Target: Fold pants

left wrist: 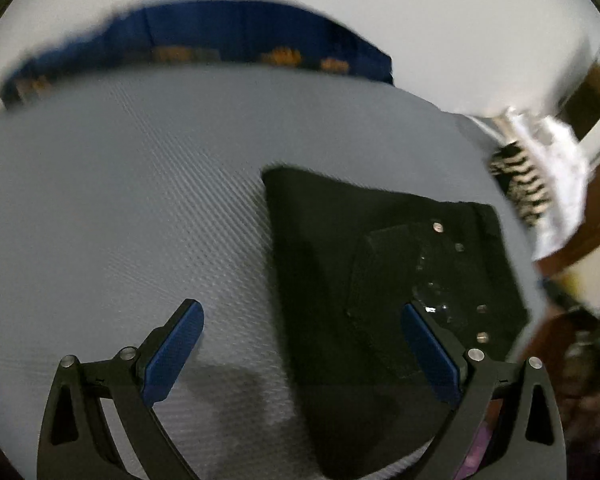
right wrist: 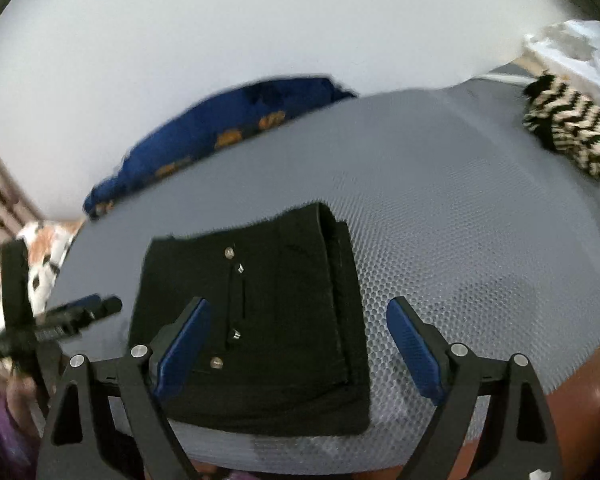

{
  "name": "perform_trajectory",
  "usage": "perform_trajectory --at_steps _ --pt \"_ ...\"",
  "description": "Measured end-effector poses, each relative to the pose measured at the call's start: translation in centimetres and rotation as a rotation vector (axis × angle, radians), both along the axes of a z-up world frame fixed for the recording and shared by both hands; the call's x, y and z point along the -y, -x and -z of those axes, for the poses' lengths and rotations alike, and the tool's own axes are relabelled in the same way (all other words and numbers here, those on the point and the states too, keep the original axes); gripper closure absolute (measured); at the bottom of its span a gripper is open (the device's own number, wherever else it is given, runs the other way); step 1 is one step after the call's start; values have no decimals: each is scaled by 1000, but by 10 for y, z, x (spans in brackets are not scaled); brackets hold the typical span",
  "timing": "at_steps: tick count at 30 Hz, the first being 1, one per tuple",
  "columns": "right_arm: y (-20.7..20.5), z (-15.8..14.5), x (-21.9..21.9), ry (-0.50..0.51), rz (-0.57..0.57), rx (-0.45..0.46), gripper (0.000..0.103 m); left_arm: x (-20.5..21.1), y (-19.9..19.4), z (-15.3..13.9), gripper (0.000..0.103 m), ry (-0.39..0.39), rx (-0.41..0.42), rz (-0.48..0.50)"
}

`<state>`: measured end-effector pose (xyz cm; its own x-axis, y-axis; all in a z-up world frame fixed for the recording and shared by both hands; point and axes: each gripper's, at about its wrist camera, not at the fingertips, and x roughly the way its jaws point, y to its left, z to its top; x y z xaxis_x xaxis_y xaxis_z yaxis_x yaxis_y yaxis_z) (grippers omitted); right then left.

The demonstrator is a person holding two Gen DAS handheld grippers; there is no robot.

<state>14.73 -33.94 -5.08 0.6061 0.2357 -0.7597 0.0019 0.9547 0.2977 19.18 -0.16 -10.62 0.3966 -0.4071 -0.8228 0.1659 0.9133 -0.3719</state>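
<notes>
Grey mat (right wrist: 480,220) looks grippy; pants (right wrist: 268,320) folded beneath both wide-open, empty grippers (left wrist: 302,344) (right wrist: 298,340); a careless nudge could unfold them.

Support is a grey honeycomb-textured mat (right wrist: 460,240). Folded black pants (right wrist: 260,320) lie flat on it, just ahead of the right gripper (right wrist: 298,344) and partly under its left finger. Zebra-striped cloth (right wrist: 568,128) sits far ahead-right, blue patterned fabric (right wrist: 204,140) at the mat's far-left edge.
</notes>
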Motion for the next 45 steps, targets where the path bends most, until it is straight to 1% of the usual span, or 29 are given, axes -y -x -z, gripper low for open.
perform_trajectory --at_steps 3,5,6,8,10,11,12,14,15,17,19,21,22,23,24,25,26,27,28,29,30,31,32,34,36,38,40,41,45 --pt "-12 18 18 -86 14 -52 15 -7 -12 17 5 105 -78 25" --pt "-19 29 28 -131 26 -81 15 -7 -17 23 5 111 -94 13" --pt "-23 36 34 -159 29 -101 15 -6 -19 26 5 113 -99 25" --pt "-30 47 41 -208 13 -136 15 0 -26 33 5 86 -115 45" --pt "-35 58 44 -249 -9 -172 15 8 -28 33 5 74 -95 76" --pt "-38 63 45 -265 -17 -184 15 14 -29 32 5 71 -87 109" --pt "-40 68 46 -287 -27 -194 15 23 -30 32 5 48 -84 149" --pt "-44 72 46 -315 -53 -191 14 36 -32 32 5 -12 -64 191" --pt "-46 72 45 -317 -68 -185 14 41 -31 32 5 -18 -53 218" --pt "-52 73 41 -326 -113 -196 14 52 -29 32 5 -1 -50 284" --pt "-58 76 34 -355 -161 -230 26 65 -26 31 5 -26 -38 332" --pt "-61 75 29 -334 -184 -237 26 68 -25 31 5 -14 -32 329" --pt "-63 75 29 -332 -202 -241 36 68 -27 30 5 6 -39 324" --pt "-65 77 31 -361 -210 -258 48 66 -28 30 5 43 -50 316" --pt "-67 82 35 -408 -211 -281 65 63 -31 30 9 78 -58 308" --pt "-68 85 38 -438 -210 -287 68 57 -37 29 16 114 -68 292" --pt "-67 87 39 -448 -220 -281 69 54 -40 29 34 122 -73 270" --pt "-69 88 40 -459 -227 -279 72 48 -42 30 44 126 -80 252" --pt "-69 90 42 -479 -229 -283 72 44 -44 32 47 149 -90 246" --pt "-69 93 43 -494 -232 -290 72 40 -45 33 51 175 -100 242" --pt "-70 94 43 -490 -243 -293 72 37 -47 33 53 192 -111 239" --pt "-71 94 43 -473 -253 -295 68 38 -47 33 53 195 -117 239" --pt "-72 94 44 -465 -260 -297 67 41 -47 32 53 179 -116 248" --pt "-75 93 42 -486 -267 -305 60 37 -40 30 51 156 -109 261" --pt "-77 93 40 -500 -279 -314 50 37 -44 32 39 197 -121 250" --pt "-79 92 38 -515 -287 -329 43 39 -43 33 33 220 -119 246" --pt "-83 92 34 -530 -298 -337 33 47 -43 33 30 202 -102 257" --pt "-81 91 33 -528 -299 -341 32 51 -40 33 26 190 -92 270" --pt "-84 90 28 -507 -299 -365 30 63 -39 33 25 123 -68 306"
